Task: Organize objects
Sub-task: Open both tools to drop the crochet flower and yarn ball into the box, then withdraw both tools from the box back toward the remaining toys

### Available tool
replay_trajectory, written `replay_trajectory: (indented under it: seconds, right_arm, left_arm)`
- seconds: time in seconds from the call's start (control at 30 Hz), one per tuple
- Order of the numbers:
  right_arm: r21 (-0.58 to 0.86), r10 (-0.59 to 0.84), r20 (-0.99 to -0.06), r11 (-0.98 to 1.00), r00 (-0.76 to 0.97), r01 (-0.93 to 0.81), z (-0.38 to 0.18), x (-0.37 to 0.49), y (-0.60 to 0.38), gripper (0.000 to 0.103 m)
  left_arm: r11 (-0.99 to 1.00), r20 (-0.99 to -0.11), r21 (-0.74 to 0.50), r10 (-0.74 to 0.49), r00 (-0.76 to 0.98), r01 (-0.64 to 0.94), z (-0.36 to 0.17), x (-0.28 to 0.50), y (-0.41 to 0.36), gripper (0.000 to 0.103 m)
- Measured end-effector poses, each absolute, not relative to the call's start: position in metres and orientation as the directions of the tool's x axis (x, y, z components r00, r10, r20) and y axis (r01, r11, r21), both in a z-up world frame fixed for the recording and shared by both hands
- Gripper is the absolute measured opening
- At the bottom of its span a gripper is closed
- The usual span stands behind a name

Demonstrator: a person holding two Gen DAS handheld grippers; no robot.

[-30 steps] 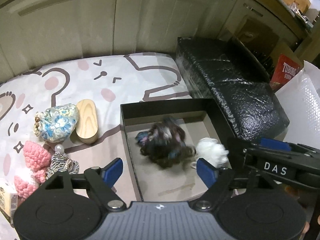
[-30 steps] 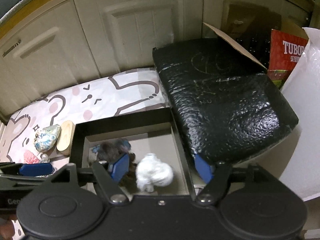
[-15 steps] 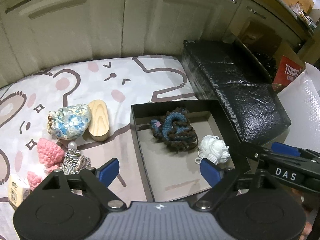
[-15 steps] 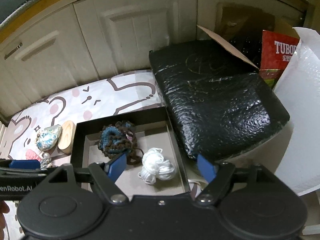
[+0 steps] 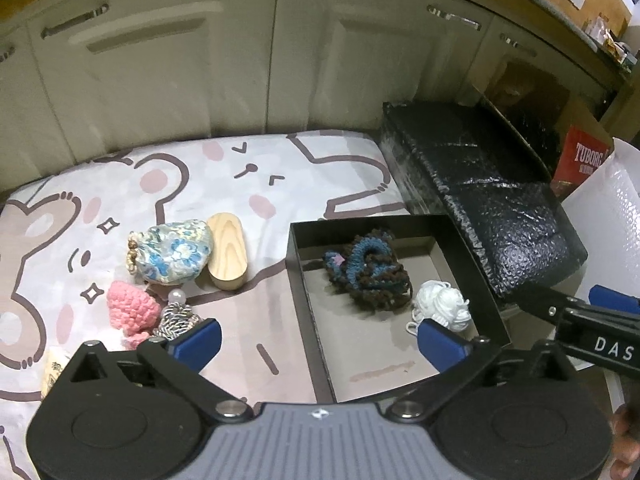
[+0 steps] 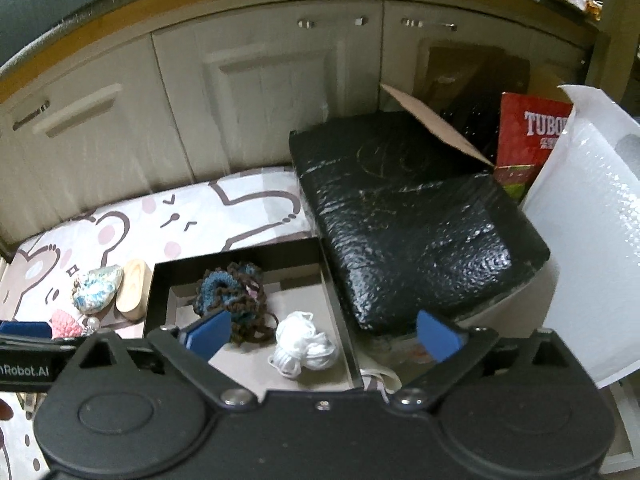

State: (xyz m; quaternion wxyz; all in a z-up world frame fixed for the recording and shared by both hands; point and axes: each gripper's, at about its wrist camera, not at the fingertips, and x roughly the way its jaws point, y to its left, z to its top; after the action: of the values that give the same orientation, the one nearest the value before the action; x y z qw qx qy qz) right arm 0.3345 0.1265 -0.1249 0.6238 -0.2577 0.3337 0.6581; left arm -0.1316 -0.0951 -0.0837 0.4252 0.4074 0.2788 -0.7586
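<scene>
Floral pouch (image 5: 170,251) lies at nine o'clock of the black box (image 5: 298,280), outside it. My left gripper (image 5: 316,342) and right gripper (image 6: 322,334) are opening, nothing between them. I would approach the pouch squarely.

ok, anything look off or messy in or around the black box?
One thing: a pale streak like a smear or stain on the floor of the open black cardboard box, near its front edge. The brown-and-blue crocheted bundle and white yarn ball lie loose inside, nothing spilled.
</scene>
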Motion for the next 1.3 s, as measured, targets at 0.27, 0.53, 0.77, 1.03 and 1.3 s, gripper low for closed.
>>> replay_trajectory:
  seconds: [0.27,0.53,0.77,1.03,1.3]
  right_arm:
    - [0.1,0.667,-0.743,0.019,-0.062,-0.995,-0.115,0.336,0.116,0.103]
    - [0.097,0.681,-0.73,0.03,-0.051,-0.995,-0.108,0.339,0.104,0.103]
    - [0.104,0.687,-0.725,0.039,-0.048,-0.994,-0.105,0.337,0.099,0.103]
    - [0.116,0.691,-0.72,0.031,-0.062,-0.993,-0.101,0.322,0.097,0.103]
    - [0.135,0.692,-0.713,-0.023,-0.113,-0.991,-0.095,0.289,0.097,0.103]
  left_arm:
    - [-0.512,-0.84,-0.051,-0.442,-0.314,0.857,-0.075,-0.124,-0.088,0.103]
    - [-0.548,-0.827,-0.035,-0.453,-0.331,0.836,-0.068,-0.119,-0.08,0.103]
    - [-0.578,-0.814,-0.025,-0.462,-0.353,0.816,-0.062,-0.109,-0.077,0.103]
    - [-0.603,-0.799,-0.009,-0.475,-0.368,0.798,-0.053,-0.085,-0.084,0.103]
    - [-0.585,-0.778,0.016,-0.517,-0.358,0.811,-0.042,-0.05,-0.095,0.103]
